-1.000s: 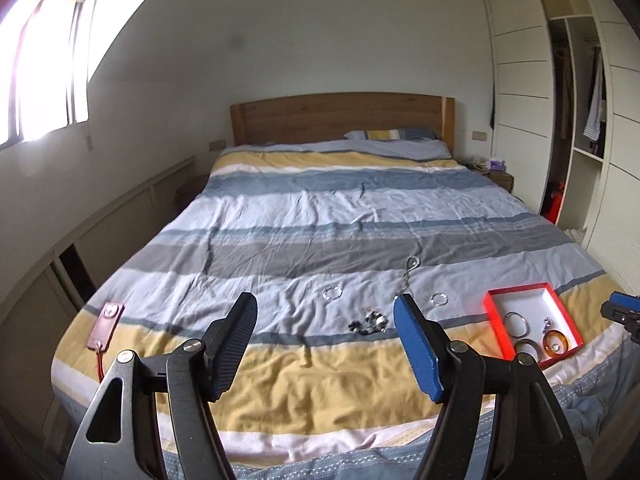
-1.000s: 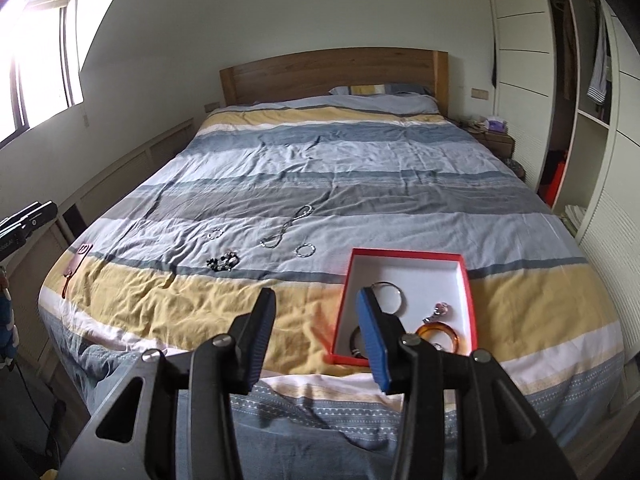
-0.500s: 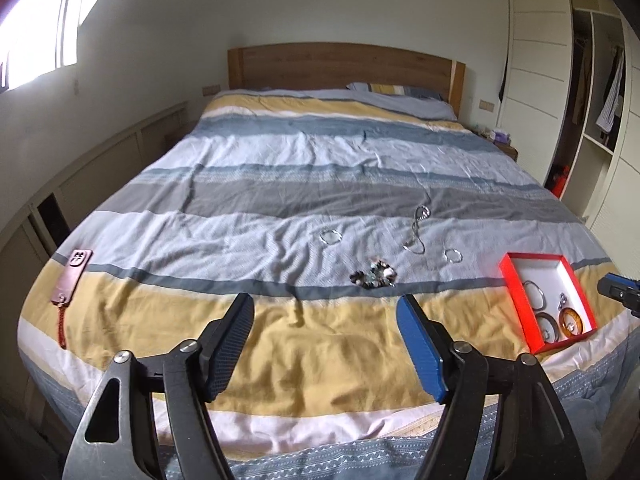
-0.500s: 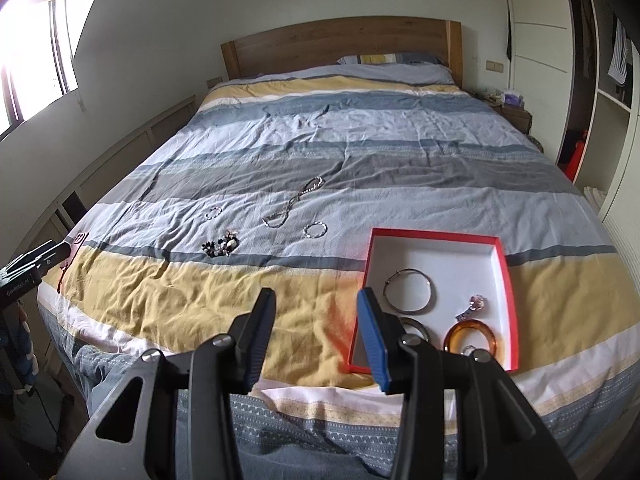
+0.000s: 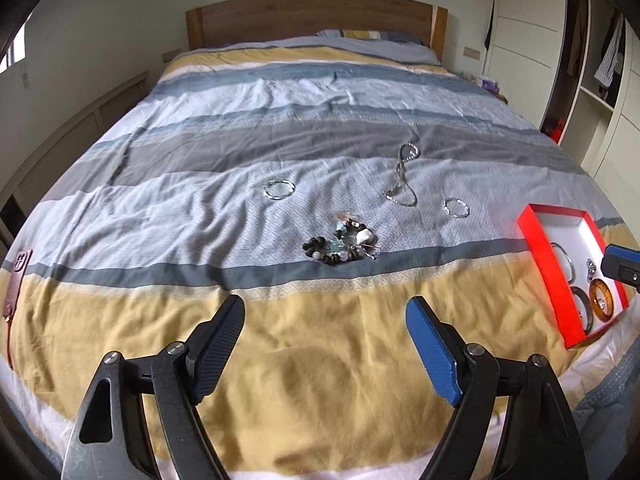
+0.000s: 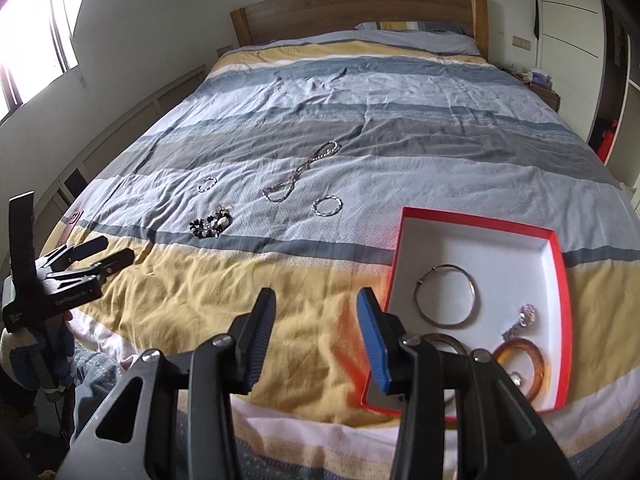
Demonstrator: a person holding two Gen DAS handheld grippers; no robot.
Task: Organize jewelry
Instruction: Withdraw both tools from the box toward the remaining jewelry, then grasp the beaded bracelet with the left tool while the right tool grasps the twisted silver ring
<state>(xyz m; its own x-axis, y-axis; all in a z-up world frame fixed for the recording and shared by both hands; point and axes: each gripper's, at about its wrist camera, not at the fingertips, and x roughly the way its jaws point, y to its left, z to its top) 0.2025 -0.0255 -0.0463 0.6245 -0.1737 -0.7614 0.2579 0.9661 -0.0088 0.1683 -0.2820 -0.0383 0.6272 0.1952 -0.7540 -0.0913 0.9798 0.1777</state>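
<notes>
Nearer the beads (image 5: 340, 244), left claw (image 5: 325, 312) opening wider

Bed cover (image 5: 280, 344): matt woven cloth, creased. Headboard (image 5: 312, 16): smooth wood. Chain necklace (image 5: 402, 176): bright metal. Beaded bracelet (image 5: 340, 246): dark, dull beads, one glossy white. Box (image 6: 560, 280): matt red card, white paper inside. Amber bangle (image 6: 524, 364): glossy, translucent. Gripper pads (image 5: 220, 344): ribbed plastic.
</notes>
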